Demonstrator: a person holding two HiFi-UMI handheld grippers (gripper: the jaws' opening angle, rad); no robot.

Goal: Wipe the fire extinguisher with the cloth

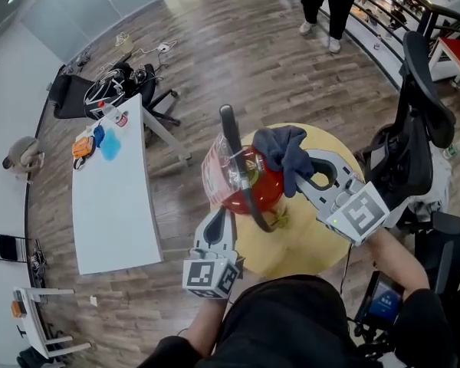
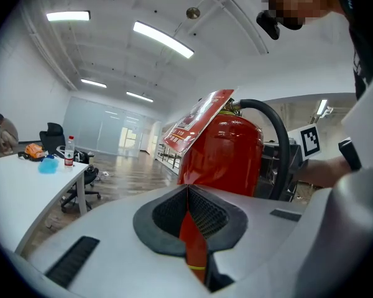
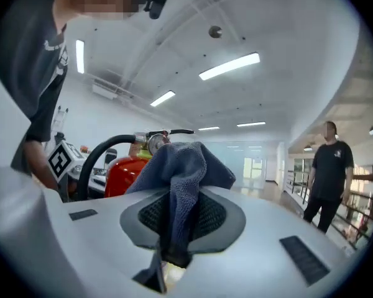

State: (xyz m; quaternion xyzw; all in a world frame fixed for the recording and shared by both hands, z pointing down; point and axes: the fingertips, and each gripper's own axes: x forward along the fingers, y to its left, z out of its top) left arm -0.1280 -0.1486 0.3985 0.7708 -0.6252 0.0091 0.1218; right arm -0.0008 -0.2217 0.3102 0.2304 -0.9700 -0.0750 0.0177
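Red fire extinguisher upright, blue cloth bunched at its top

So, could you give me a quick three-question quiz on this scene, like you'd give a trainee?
1. Multiple choice: what do the jaws of the right gripper hold? A) a sponge B) the blue cloth C) nothing
2. True or false: the red fire extinguisher stands on the long white table.
3. Fill the gap: the jaws of the left gripper are ____ (wide apart / together).

Key: 1 B. 2 False, it stands on the round wooden table. 3 together.
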